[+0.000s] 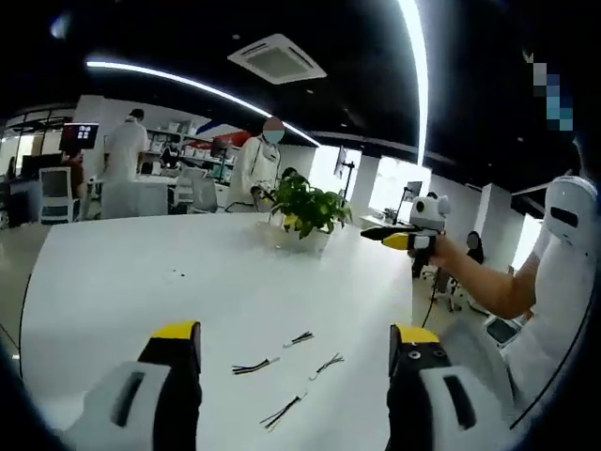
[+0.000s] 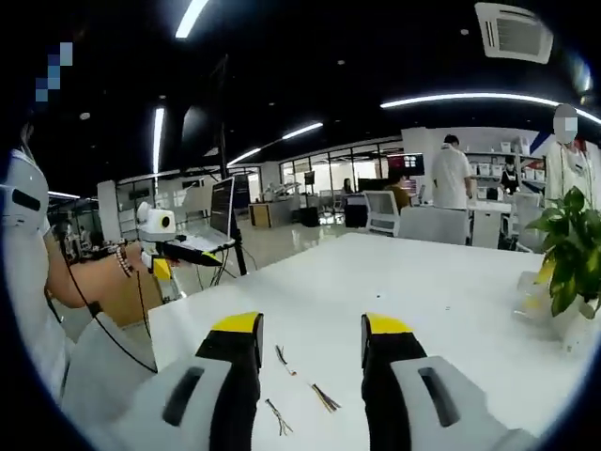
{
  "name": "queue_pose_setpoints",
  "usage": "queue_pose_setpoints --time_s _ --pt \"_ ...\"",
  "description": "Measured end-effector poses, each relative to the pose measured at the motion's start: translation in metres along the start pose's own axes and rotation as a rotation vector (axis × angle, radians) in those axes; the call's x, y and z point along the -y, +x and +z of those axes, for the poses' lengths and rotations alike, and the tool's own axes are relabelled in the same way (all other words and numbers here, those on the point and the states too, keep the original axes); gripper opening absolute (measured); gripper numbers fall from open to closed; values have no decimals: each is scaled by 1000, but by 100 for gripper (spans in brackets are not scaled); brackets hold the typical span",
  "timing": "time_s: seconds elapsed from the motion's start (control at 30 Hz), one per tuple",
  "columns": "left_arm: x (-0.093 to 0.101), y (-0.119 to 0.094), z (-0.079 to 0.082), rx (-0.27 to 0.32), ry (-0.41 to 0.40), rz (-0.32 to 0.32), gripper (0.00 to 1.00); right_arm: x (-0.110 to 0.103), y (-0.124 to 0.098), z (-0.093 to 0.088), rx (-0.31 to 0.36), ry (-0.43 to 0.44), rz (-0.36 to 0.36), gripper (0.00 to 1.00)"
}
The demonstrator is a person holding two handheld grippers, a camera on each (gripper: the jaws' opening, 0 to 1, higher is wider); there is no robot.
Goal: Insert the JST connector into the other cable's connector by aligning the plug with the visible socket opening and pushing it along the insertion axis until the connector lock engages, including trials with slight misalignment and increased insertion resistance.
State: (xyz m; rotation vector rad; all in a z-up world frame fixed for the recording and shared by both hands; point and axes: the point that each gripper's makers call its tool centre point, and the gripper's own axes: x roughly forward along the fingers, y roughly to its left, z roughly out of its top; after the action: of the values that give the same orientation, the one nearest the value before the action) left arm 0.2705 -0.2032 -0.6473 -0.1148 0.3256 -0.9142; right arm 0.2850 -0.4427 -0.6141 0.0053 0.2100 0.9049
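Left gripper view, nearest first: the left tool [image 1: 293, 346] has its yellow-tipped jaws spread wide and holds nothing. Between and just beyond them, four short cables [image 1: 286, 376] with small connectors lie loose on the white tabletop [image 1: 141, 282], apart from one another. Farther off, a potted plant [image 1: 306, 209] stands near the far edge, and at the right a person's hand carries the right tool [image 1: 387, 237] above the tabletop's edge. People in white stand in the office behind.

Right gripper view: the right tool's jaws are likewise parted and empty, over cables [image 2: 302, 381] on the tabletop. The left tool [image 2: 188, 254] is at left, held above the tabletop's corner; whether it is spread there I cannot tell.
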Motion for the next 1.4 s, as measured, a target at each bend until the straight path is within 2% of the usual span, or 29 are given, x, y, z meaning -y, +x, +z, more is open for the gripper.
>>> queue_pose_setpoints --time_s 0.1,0.27,0.43,0.53,0.67,0.73,0.8,0.93,1.03,1.1,1.13,1.2,1.23,1.3,1.37,1.4 --pt "0 10 6 45 -17 -49 80 -2 8 2 22 -4 67 39" --pt "2 25 -1 34 -3 -123 79 -1 20 -6 11 -35 116 39" --pt "-5 44 -11 30 -32 -164 80 1 40 -30 -35 -38 196 36" --pt "-12 56 -21 22 -44 -172 78 -2 50 -43 -68 17 242 36" --pt "-15 64 -34 34 -88 -212 76 -2 59 -55 -83 -9 265 35" --pt "-18 69 -36 53 -106 -222 76 -2 63 -59 -86 4 282 36" --pt "-19 75 -35 100 -130 -255 75 -2 69 -65 -85 3 305 36" --pt "-26 89 -42 90 -91 -247 68 3 80 -78 -105 -2 319 34" --pt "-28 101 -51 74 -68 -249 69 8 89 -89 -122 2 307 34" --pt "-30 110 -59 70 -3 -246 67 9 96 -97 -130 -15 307 33" --pt "-35 116 -67 51 39 -219 64 9 100 -101 -139 -14 315 32" --pt "-33 122 -80 0 72 -230 58 8 104 -106 -141 -21 319 31" --pt "-25 126 -80 15 78 -241 56 8 106 -108 -140 -22 326 30" --pt "-17 133 -85 8 52 -268 51 8 111 -114 -145 -21 335 28" --pt "-19 137 -90 0 43 -266 47 9 113 -125 -187 5 334 29" --pt "-20 138 -91 -5 44 -263 47 9 114 -126 -187 3 334 29"
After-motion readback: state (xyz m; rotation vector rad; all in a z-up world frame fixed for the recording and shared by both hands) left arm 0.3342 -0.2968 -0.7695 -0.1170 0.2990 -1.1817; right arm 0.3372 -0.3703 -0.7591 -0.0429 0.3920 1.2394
